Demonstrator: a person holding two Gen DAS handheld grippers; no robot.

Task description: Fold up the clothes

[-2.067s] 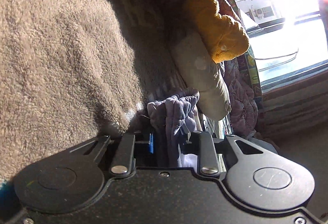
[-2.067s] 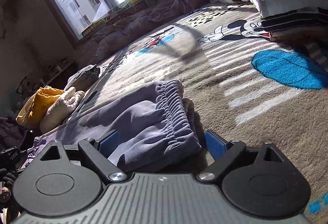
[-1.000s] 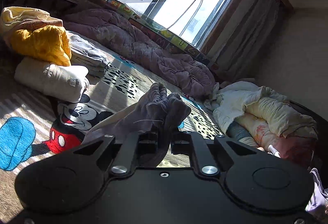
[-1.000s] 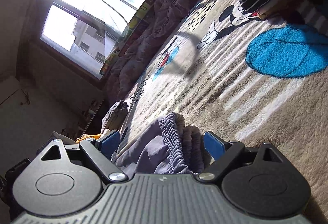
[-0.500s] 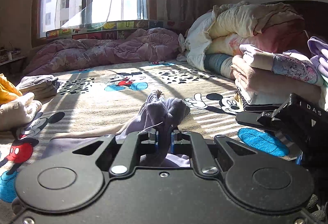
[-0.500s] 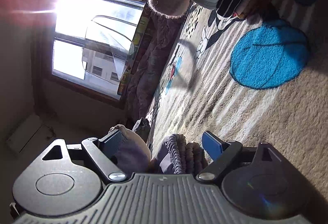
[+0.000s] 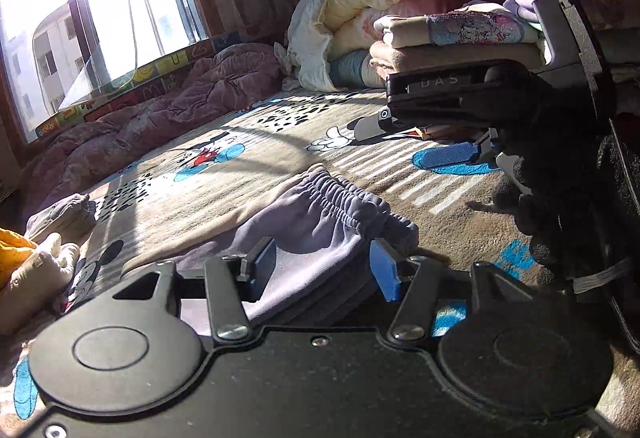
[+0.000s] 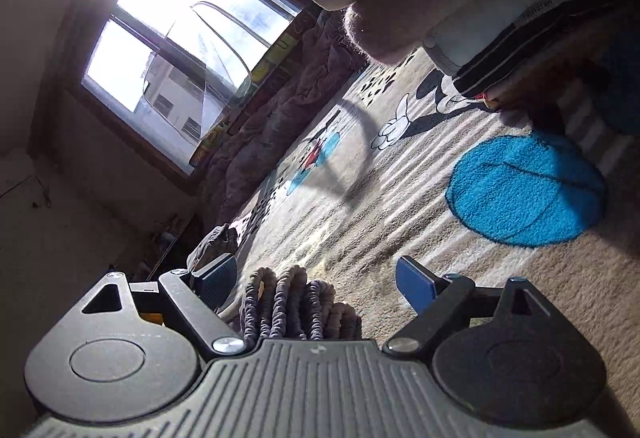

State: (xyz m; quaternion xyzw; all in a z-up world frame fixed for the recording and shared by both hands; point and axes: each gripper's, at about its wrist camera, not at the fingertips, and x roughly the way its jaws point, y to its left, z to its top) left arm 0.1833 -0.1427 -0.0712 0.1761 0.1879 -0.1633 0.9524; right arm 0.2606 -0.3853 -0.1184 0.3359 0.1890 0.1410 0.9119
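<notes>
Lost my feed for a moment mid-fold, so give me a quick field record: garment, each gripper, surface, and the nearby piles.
garment: grey-purple sweatpants with elastic waistband, lying folded on the blanket
left gripper: opening, fingers apart either side of the sweatpants, not pressing
right gripper: open, bunched waistband between the fingers, untouched
surface: beige cartoon-mouse blanket
folded stack, far right
unfolded pile: yellow and cream clothes, left

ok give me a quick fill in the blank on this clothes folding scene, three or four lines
1. The grey-purple sweatpants lie on a blanket printed with a cartoon ____.
2. The left gripper has jaws that are opening, with the ____ of the sweatpants between them.
3. Bright light comes in through the ____ at the far end.
4. The big round patch near the folded stack is coloured ____.

Missing words: mouse; waistband; window; blue
</notes>
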